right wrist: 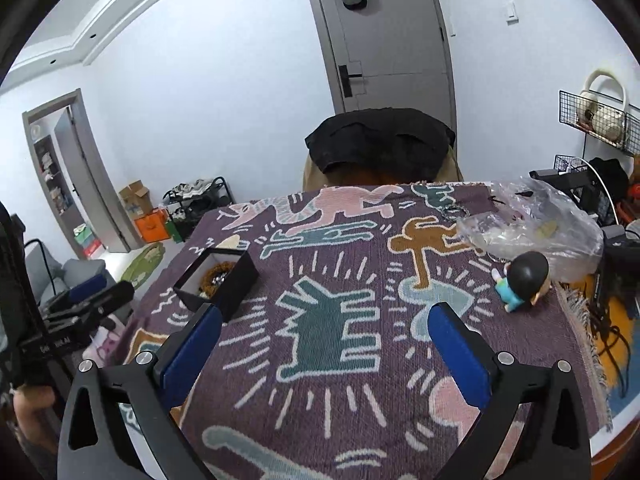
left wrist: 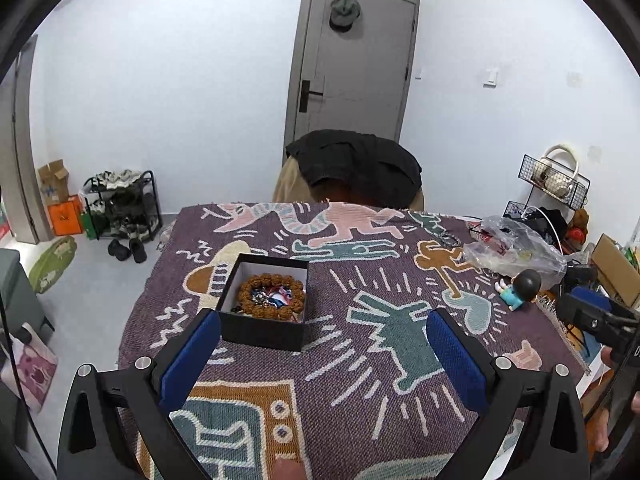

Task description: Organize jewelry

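Note:
A black open box (left wrist: 264, 304) stands on the patterned purple cloth (left wrist: 360, 360) over the table. Inside it lie a brown bead bracelet (left wrist: 272, 294) and small mixed jewelry pieces. My left gripper (left wrist: 324, 328) is open just before the box, its left finger beside the box's near left corner, with nothing between the pads. In the right wrist view the same box (right wrist: 218, 284) sits left of my right gripper (right wrist: 326, 322), which is wide open over bare cloth (right wrist: 332, 360) and holds nothing.
A crumpled clear plastic bag (left wrist: 516, 250) and a small blue-clothed figurine (left wrist: 520, 288) lie at the table's right side. A chair draped in dark clothing (left wrist: 356, 168) stands behind the table. Wire shelves with clutter (left wrist: 556, 184) fill the right; a shoe rack (left wrist: 120, 208) stands at left.

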`<state>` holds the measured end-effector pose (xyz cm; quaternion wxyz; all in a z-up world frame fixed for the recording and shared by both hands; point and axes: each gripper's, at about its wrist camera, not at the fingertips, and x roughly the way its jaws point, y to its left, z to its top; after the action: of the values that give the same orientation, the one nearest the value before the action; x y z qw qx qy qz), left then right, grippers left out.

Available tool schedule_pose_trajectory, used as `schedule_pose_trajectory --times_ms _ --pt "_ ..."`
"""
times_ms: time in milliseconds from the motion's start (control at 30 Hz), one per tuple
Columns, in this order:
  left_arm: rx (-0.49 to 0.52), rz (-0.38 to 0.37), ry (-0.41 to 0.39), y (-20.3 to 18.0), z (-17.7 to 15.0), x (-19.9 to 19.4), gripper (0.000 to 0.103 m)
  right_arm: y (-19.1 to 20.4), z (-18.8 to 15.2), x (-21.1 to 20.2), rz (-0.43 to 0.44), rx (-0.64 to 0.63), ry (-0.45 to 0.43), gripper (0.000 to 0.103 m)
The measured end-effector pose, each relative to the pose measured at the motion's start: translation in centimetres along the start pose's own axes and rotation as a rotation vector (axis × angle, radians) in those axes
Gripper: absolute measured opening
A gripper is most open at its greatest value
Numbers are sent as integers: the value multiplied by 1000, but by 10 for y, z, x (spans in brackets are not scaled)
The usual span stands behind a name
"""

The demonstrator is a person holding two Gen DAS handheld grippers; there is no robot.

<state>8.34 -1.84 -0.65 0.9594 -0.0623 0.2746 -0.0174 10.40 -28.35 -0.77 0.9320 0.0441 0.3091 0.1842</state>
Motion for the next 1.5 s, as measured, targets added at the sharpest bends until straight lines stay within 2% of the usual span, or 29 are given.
schedule_pose_trajectory --times_ms 267,467,600,1100,1500 --pt "21 31 -56 6 -14 -26 103 11 -12 -17 35 -22 -63 103" --pt "47 75 -86 9 -20 -42 103 17 -17 -17 59 -28 -49 103" --pt "49 76 -104 11 -18 -47 103 16 -16 -22 52 -35 -63 103" --pt "50 62 -103 10 -21 -47 103 6 -12 -21 38 -15 -51 103" --pt "54 59 -105 9 -21 -51 103 10 -11 -24 30 -49 -48 103"
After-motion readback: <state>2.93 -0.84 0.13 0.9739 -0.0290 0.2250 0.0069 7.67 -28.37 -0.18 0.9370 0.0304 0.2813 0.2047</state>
